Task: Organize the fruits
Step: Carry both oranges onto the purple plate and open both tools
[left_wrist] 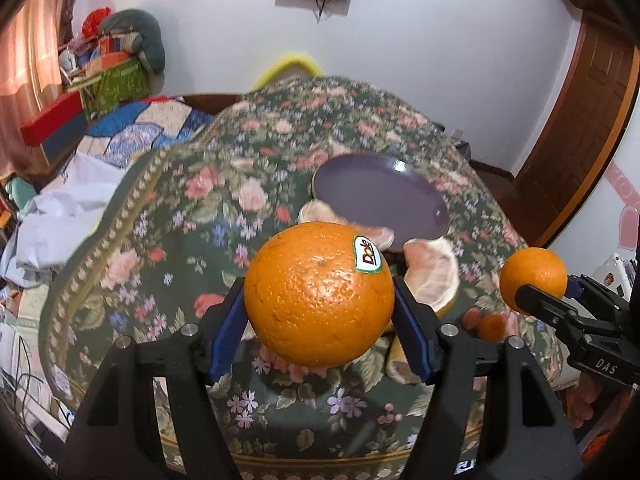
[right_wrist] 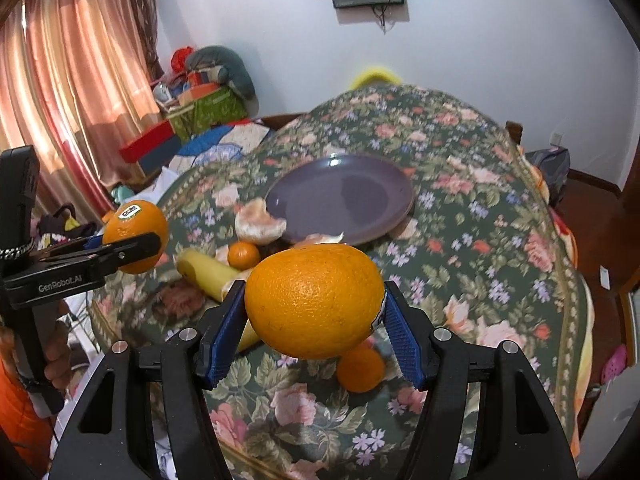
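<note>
Each hand-held gripper was clamped on an orange: the left hand-held gripper [left_wrist: 319,312] held the stickered orange [left_wrist: 319,294], the right hand-held gripper [right_wrist: 314,316] the plain orange [right_wrist: 315,300], both clear above the table [right_wrist: 500,280]. The carrying step looked under way; next, probably, setting them on the empty purple plate [right_wrist: 340,204], past the peel scraps at its near rim.

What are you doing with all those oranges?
A person is sorting fruit on a table with a flowery cloth. The left gripper is clamped on an orange with a Dole sticker, and the right gripper is clamped on another orange, both held up above the cloth. The purple plate has nothing on it yet. A banana, two small oranges and peeled pieces lie beside it.
</note>
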Motion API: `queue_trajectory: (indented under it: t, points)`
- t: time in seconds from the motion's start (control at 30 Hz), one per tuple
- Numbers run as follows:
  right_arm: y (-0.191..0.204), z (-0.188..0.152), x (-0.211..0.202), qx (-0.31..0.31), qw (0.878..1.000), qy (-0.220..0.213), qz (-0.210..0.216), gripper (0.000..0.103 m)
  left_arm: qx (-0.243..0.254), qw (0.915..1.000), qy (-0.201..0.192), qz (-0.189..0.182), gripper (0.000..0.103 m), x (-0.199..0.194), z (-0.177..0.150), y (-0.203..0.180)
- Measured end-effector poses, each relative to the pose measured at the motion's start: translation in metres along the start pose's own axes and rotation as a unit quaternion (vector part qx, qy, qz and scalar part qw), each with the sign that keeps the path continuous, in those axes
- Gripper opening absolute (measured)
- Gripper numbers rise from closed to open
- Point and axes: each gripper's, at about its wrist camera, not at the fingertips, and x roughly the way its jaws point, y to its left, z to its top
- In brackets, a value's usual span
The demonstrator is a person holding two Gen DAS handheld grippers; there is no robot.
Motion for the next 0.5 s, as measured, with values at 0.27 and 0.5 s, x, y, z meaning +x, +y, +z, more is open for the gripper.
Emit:
queue_trajectory:
  t: [0.27, 0.5]
  points:
    - [-0.005, 0.02, -0.018, 0.002, 0.999, -0.042, -0.013, 0.063, 0.013, 0.9994, -0.032, -0.005, 0.068, -0.016, 0.021, -0.011]
    - [-0.013, 0.038, -0.018, 0.002, 0.997, -0.069, -0.023, 0.063, 0.022, 0.9985, -0.049, -0.006, 0.068, -0.014, 0.04, -0.017]
